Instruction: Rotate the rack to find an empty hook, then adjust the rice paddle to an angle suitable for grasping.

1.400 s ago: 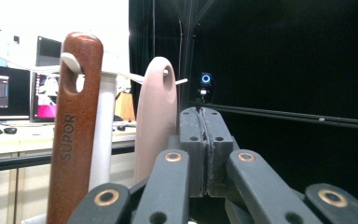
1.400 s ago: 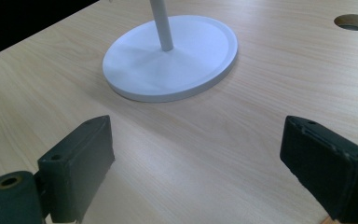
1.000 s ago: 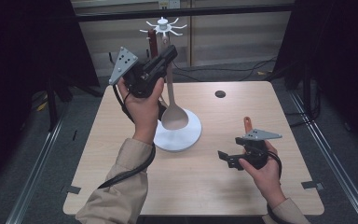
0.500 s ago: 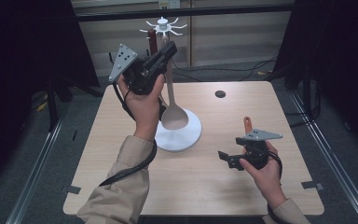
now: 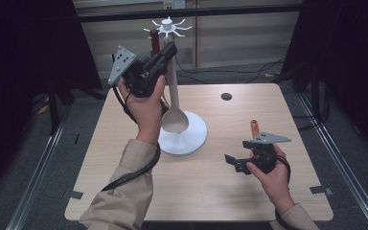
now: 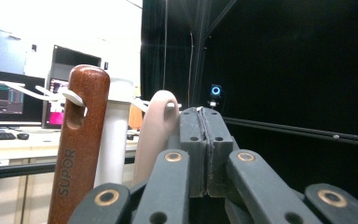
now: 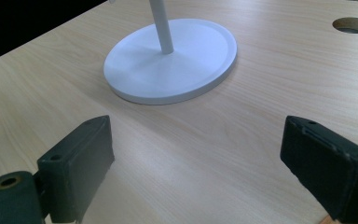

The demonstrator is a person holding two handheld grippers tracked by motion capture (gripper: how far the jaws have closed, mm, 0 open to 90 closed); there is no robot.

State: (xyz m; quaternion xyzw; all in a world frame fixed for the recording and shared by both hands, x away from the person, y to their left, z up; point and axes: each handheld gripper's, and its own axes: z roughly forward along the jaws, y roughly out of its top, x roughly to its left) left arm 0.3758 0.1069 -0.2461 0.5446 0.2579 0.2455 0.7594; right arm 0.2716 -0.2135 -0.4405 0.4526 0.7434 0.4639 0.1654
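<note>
Round hole (image 5: 226, 96) in tabletop; monitors (image 6: 9, 98), maybe keyboard, in bkgd.

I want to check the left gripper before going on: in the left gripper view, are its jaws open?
No, the left gripper has its two black jaws pressed flat together, with nothing between them, beside the beige spoon handle.

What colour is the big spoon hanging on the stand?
The spoon is a pale beige-pink; the high view shows it best, hanging against the white stand.

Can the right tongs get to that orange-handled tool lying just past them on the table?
Probably yes. The right tongs are open and sit low on the table, with the orange-handled tool right behind them; they point away from it, so the hand would need to turn.
</note>
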